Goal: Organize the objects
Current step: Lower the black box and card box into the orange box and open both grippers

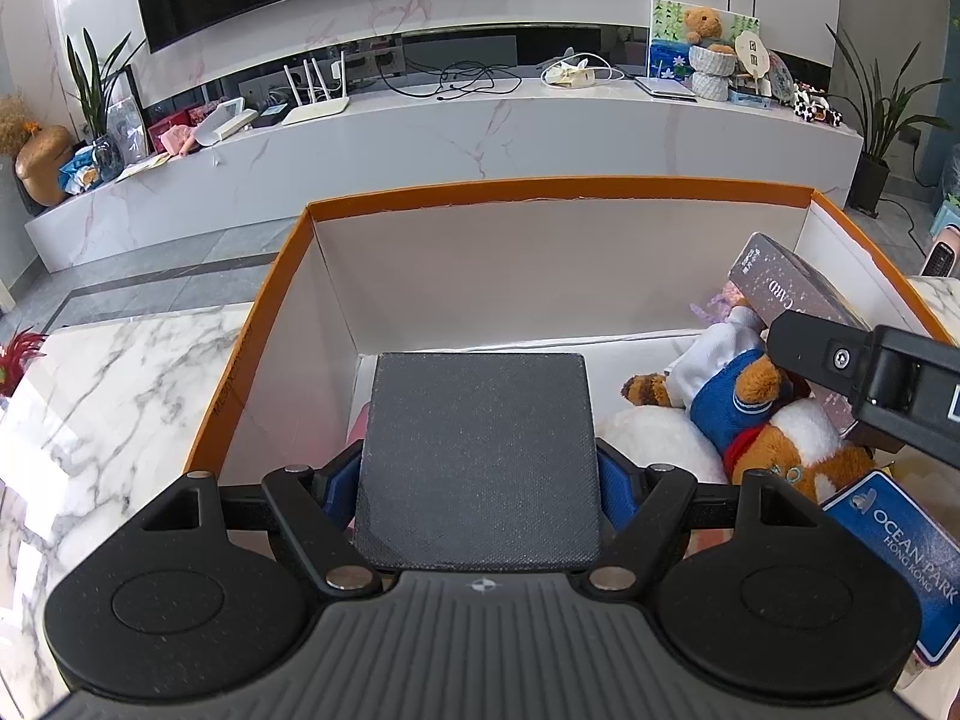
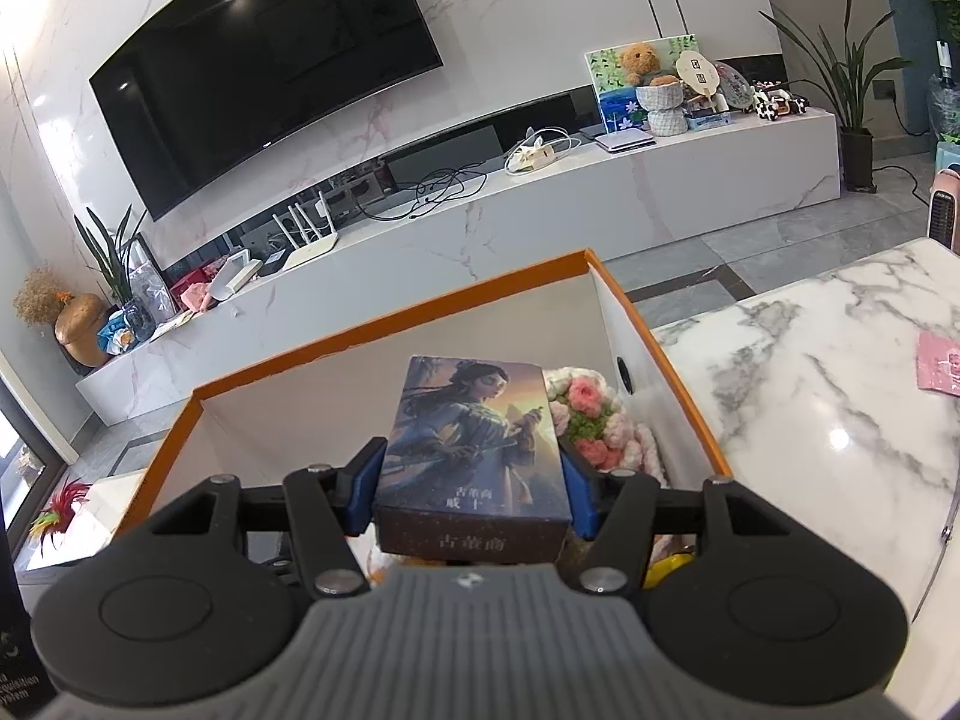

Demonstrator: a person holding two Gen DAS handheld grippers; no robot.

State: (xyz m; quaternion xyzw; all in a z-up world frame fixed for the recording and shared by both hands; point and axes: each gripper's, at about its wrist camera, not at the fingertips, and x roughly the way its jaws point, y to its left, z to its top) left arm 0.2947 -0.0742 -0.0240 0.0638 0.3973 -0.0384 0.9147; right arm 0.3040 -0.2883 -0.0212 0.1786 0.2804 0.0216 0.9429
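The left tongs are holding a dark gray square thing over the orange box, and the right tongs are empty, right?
Not quite. The right tongs aren't empty: the right wrist view shows them shut on a card box with a painted lady on it. The rest is right: the left tongs hold the dark gray square thing over the orange box.

Both views are bright and evenly lit, like daylight filling the room. Strong fisheye bending curves the television (image 2: 264, 78) and the long cabinet (image 1: 480, 138), and dark vignette fills the corners. Ceiling lamps glare as white spots on the television screen, and a hot highlight sits on the marble table (image 2: 840, 438) near its right edge. Focus is sharp throughout; shadows are soft.
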